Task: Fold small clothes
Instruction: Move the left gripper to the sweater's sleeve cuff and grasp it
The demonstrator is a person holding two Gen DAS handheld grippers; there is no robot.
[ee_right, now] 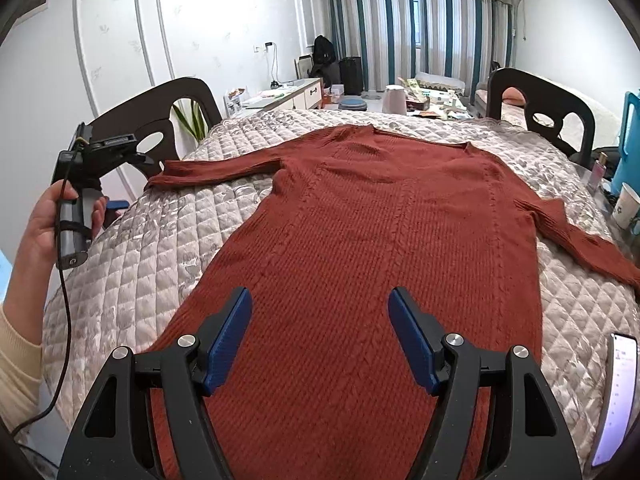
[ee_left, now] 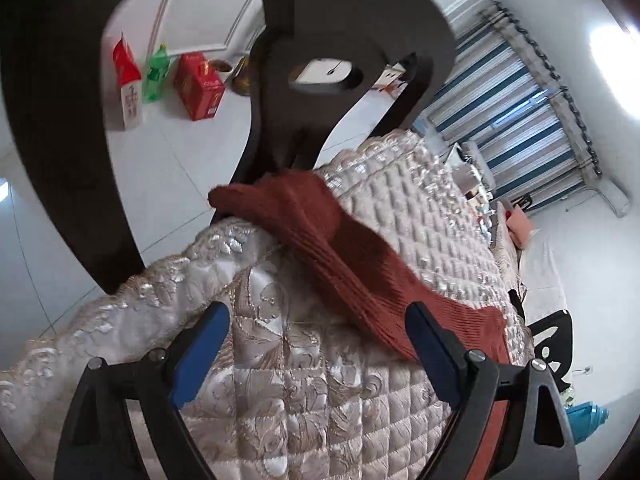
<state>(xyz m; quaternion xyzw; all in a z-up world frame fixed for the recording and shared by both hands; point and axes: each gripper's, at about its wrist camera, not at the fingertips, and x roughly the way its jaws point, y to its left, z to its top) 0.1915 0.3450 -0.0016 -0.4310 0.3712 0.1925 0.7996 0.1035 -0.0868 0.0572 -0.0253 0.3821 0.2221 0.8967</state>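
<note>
Rust knit sweater (ee_right: pixel 360 220) lies flat — left gripper (ee_left: pixel 316 344) and right gripper (ee_right: pixel 320 336) both gape wide, empty.

My left gripper (ee_left: pixel 316 344) and right gripper (ee_right: pixel 320 336) both hang with jaws spread wide, gripping nothing; my left hand (ee_right: pixel 44 224) clasps its handle.

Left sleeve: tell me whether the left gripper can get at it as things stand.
Probably yes. The left gripper is open, and the sleeve lies flat on the quilt just ahead of its fingers, with nothing between them. The chair stands behind the sleeve's cuff, not in the way.
</note>
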